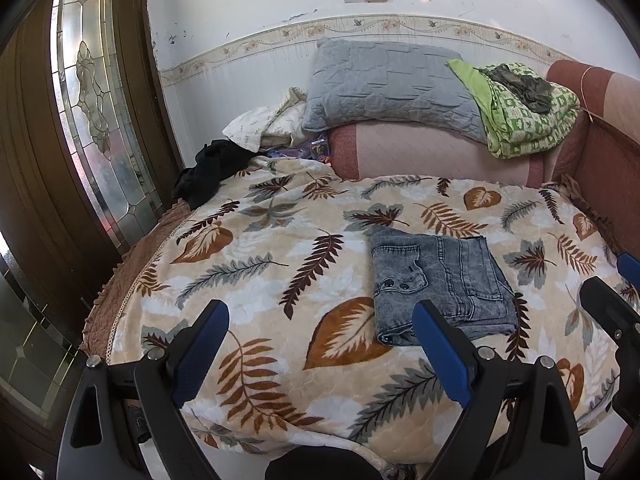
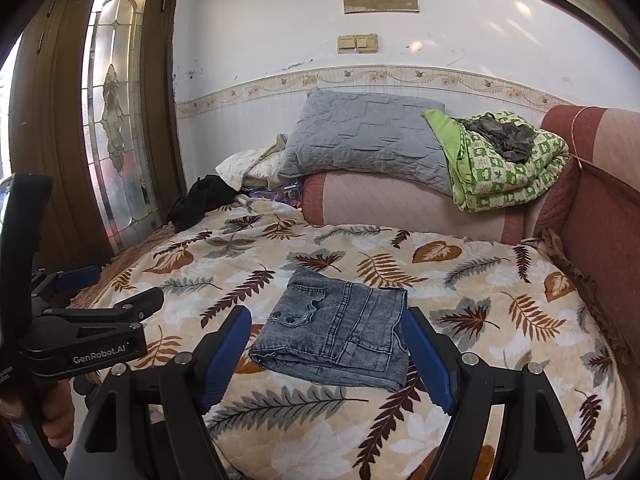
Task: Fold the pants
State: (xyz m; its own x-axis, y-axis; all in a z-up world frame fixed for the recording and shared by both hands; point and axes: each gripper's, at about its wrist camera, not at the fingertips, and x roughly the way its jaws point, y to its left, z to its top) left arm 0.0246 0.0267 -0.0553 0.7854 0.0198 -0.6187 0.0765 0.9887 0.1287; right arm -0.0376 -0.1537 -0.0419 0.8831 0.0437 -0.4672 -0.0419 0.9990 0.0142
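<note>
Grey-blue denim pants (image 1: 438,282) lie folded into a compact rectangle on the leaf-patterned blanket (image 1: 280,280). They also show in the right wrist view (image 2: 336,328). My left gripper (image 1: 320,316) is open and empty, held above the near edge of the bed, left of the pants. My right gripper (image 2: 326,324) is open and empty, hovering just in front of the pants, its fingers to either side in the view. The left gripper also shows at the left of the right wrist view (image 2: 120,292), and the right gripper at the right edge of the left wrist view (image 1: 616,280).
A grey pillow (image 1: 384,80), a green quilt (image 1: 524,116) and a pink bolster (image 1: 420,148) sit at the back. A black garment (image 1: 212,168) lies at the back left. A wooden door with glass (image 1: 92,100) stands on the left. A red sofa arm (image 1: 600,152) bounds the right.
</note>
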